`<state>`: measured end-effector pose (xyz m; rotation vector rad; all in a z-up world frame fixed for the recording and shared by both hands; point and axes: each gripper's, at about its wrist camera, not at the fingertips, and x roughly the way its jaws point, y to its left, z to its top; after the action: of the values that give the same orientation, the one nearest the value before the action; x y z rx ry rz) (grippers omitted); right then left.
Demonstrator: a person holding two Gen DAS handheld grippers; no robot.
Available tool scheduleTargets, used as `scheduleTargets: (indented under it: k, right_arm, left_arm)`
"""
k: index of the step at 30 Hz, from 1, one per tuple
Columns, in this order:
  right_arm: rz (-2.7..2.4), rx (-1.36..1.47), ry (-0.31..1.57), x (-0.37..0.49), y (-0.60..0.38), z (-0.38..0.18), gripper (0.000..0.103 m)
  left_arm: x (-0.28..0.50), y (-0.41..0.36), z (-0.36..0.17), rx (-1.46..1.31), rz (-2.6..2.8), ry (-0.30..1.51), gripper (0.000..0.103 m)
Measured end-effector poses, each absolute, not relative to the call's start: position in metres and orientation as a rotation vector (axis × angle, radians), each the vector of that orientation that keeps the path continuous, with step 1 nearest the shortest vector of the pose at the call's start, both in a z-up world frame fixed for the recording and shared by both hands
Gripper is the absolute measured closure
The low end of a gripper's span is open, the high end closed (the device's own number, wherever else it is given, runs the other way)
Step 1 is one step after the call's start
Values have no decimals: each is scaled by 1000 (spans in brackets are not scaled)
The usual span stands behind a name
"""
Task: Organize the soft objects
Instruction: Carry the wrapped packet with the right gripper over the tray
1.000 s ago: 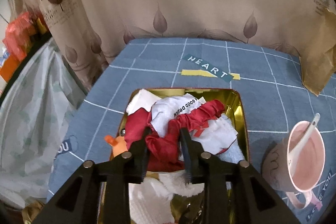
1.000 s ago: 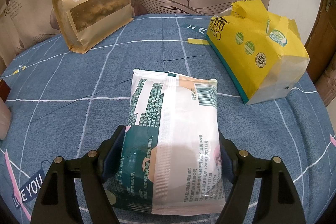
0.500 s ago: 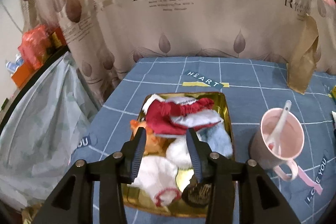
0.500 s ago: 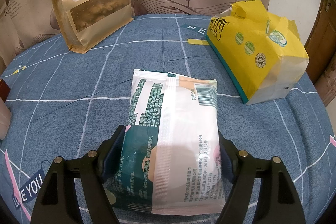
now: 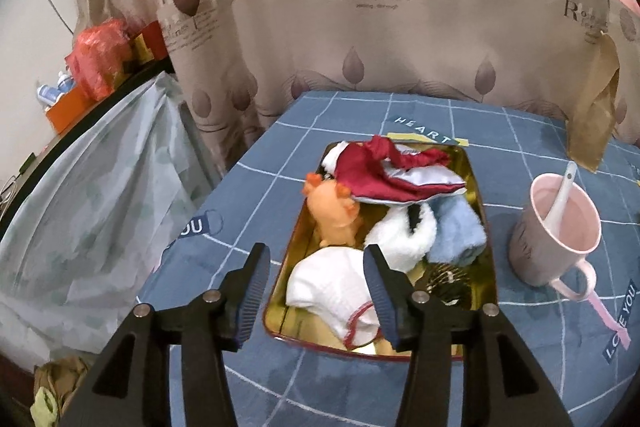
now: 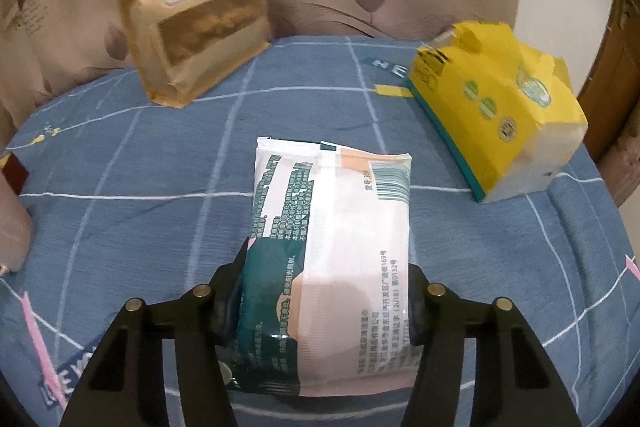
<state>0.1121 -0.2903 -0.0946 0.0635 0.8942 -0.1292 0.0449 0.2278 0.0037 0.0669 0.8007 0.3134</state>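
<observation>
A gold tray (image 5: 486, 227) holds a red-and-white cloth (image 5: 372, 173), an orange plush toy (image 5: 334, 215), a fluffy white piece (image 5: 400, 239), a blue cloth (image 5: 458, 231) and a white cloth with red trim (image 5: 328, 283). My left gripper (image 5: 315, 251) hovers over the tray's near left corner. Its jaws are opening and nothing is between them. In the right wrist view a white-and-green soft pack (image 6: 332, 227) lies lengthwise on the blue checked cloth. My right gripper (image 6: 328, 259) is closing on the pack's near half, with both pads against its sides.
A pink mug with a white spoon (image 5: 560, 227) stands right of the tray. A brown snack bag (image 6: 192, 7) leans at the back left and a torn yellow package (image 6: 496, 107) sits at the right. A leaf-print curtain (image 5: 360, 27) backs the table; its left edge drops to plastic sheeting (image 5: 88, 195).
My left gripper let go of the red cloth, pulled back from the tray and spread its fingers. The red cloth now lies at the tray's far end. My right fingers drew in against the pack.
</observation>
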Motion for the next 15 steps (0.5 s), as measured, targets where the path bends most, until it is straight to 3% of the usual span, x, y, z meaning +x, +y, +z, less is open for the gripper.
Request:
scheduleTargets:
  k: [15]
  right_arm:
    - [157,-50,759,101,-160,-15,48]
  left_arm:
    - [43,248,3,27,348,811,50]
